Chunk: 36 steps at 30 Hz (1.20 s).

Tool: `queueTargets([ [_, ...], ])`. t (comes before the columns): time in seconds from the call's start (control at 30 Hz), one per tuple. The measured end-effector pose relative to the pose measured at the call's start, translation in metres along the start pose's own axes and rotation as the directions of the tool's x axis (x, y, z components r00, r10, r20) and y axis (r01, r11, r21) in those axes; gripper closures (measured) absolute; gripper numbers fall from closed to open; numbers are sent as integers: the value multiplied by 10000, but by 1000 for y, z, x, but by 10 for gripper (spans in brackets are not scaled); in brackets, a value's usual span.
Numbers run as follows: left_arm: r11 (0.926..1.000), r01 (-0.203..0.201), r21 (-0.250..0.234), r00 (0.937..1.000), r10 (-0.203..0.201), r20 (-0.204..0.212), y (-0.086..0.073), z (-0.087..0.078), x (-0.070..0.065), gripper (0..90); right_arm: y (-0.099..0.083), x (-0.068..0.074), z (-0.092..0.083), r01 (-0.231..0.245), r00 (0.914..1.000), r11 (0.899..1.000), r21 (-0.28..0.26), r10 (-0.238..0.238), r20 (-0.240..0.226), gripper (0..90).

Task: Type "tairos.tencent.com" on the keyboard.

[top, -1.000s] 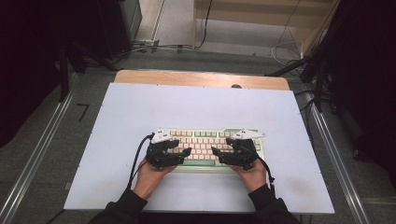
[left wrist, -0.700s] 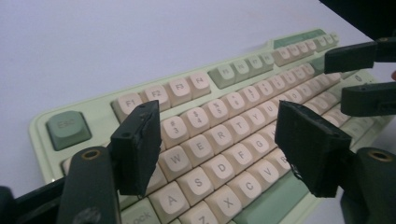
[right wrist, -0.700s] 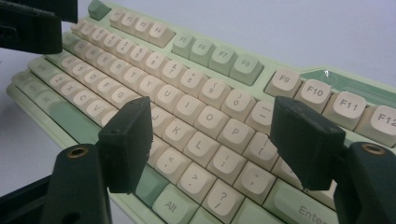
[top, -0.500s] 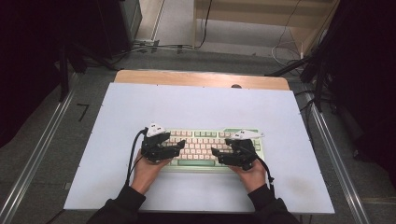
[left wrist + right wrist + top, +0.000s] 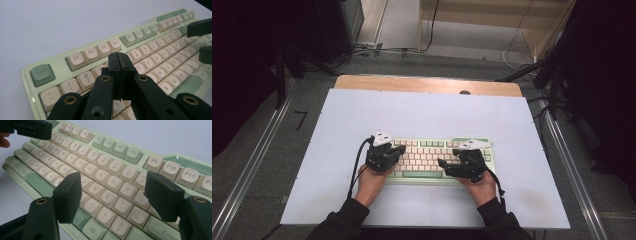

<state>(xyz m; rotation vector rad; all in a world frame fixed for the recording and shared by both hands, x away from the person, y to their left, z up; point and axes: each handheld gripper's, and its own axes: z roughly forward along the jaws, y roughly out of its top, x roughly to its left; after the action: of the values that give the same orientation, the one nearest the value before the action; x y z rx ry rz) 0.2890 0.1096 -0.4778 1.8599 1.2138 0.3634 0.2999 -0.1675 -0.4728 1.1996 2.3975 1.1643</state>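
Both grippers poised over the keyboard, left one pinched together, right one spread.

From the high view I see the green and cream keyboard lying flat on the near half of the white table, long side toward me. My 2 forearms come in from the bottom edge, each hand palm-down behind its tool. The left gripper sits over the keyboard's left end, angled in toward the middle; its jaws have just been closing and now meet with nothing between them, tips above the number row. The right gripper hovers over the right half, jaws held apart and empty, framing the keys around O, P and L.
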Motion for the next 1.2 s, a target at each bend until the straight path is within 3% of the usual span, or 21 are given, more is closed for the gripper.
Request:
queueTargets([
  [0.43, 9980, -37, 634, 10000, 38, -14, -2, 11, -1, 900, 0, 1, 1, 10, 10000, 10000, 34, -10, 14, 282],
  [0.9, 9967, 15, 810, 10000, -11, -39, -4, 13, -2, 900, -1, 1, 1, 3, 10000, 10000, 67, -3, 7, 282],
  [1.0, 9982, 101, 593, 9999, -104, 53, -4, 10, -2, 900, -1, 2, 2, 35, 10000, 9999, 100, -35, 14, 282],
  [1.1, 9995, 187, 245, 9993, -195, 332, -2, 5, -1, 805, -1, 1, 1, 12, 10000, 10000, 74, -12, 8, 283],
  [1.2, 9996, 250, 107, 9985, -255, 484, -1, 1, 0, 611, -1, 1, 1, 9, 10000, 10000, 73, -9, 15, 284],
])
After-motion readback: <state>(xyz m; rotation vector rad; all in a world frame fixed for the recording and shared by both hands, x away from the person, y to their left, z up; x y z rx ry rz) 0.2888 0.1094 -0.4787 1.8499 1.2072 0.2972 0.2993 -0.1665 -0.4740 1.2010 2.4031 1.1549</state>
